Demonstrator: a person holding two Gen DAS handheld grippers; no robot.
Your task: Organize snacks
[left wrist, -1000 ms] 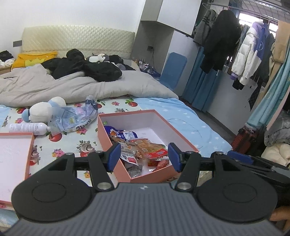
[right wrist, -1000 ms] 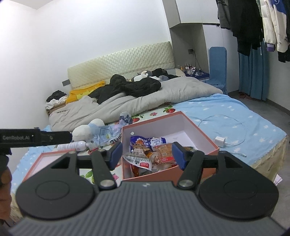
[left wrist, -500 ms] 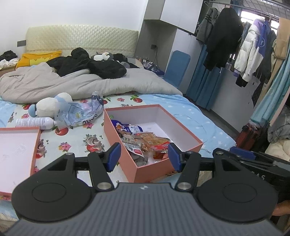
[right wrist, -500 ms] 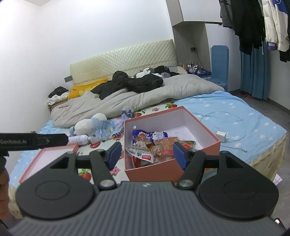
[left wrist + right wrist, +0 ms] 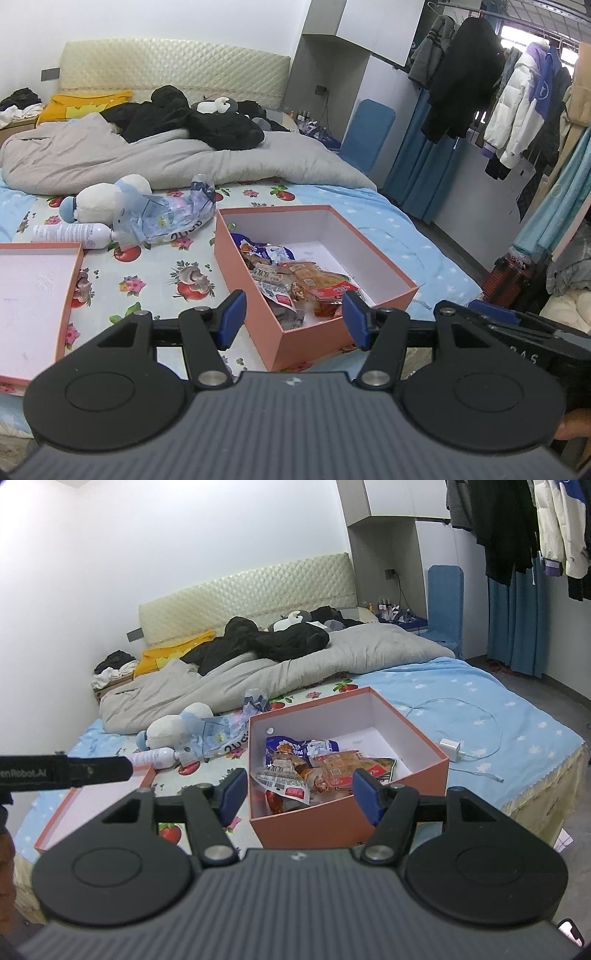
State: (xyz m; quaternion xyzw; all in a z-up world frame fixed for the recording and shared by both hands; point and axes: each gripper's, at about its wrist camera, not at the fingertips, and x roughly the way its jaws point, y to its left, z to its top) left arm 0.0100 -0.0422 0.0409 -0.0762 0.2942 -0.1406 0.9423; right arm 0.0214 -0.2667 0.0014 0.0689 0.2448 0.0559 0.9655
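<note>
An open salmon-pink box [image 5: 332, 334] [image 5: 310, 827] sits on the bed near its foot edge. Several snack packets [image 5: 295, 277] [image 5: 306, 768] lie heaped in its left half; the right half shows bare white floor. Its pink lid [image 5: 33, 295] [image 5: 92, 805] lies upside down to the left. My left gripper [image 5: 293, 319] is open and empty, held back from the box's near corner. My right gripper [image 5: 299, 794] is open and empty, also short of the box.
A plush toy [image 5: 99, 197], a white bottle [image 5: 70, 234] and a crumpled plastic bag [image 5: 173, 218] lie behind the lid. A grey duvet [image 5: 147, 158] with black clothes fills the bed's head. A white charger and cable [image 5: 458, 746] lie right of the box. Coats [image 5: 509, 96] hang right.
Both grippers have drawn back and risen a little from the box, so it sits lower and smaller in view. Both stay open and empty. Nothing on the bed moved.
</note>
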